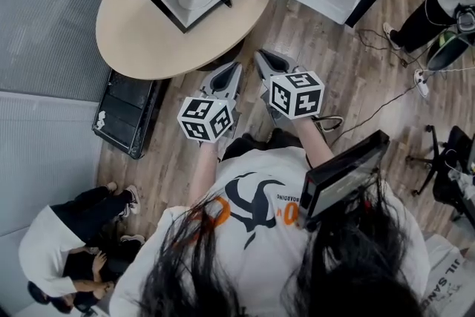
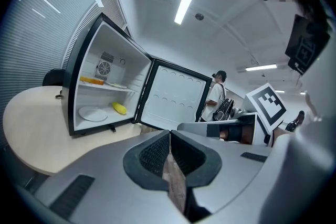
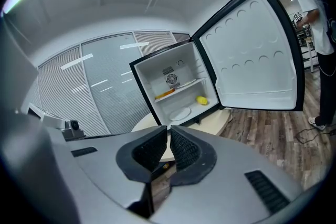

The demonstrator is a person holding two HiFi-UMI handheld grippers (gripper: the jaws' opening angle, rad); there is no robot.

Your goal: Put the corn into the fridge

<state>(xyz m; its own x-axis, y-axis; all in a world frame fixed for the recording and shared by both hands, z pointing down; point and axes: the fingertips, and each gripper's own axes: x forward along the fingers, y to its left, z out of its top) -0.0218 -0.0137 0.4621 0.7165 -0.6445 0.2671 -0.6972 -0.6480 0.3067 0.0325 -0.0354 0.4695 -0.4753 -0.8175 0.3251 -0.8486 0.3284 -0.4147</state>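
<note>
My L gripper (image 2: 169, 135) and R gripper (image 3: 169, 130), jaws pressed together w/ nothing between, face the open fridge (image 2: 125, 72); corn (image 2: 119, 108) lies inside, beside a plate (image 2: 94, 113).

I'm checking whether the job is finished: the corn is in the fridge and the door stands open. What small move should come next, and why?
Likely carry the right gripper toward the free edge of the open door to push it shut: the corn lies inside the fridge beside a plate, and this and the left gripper are both shut, empty.
</note>
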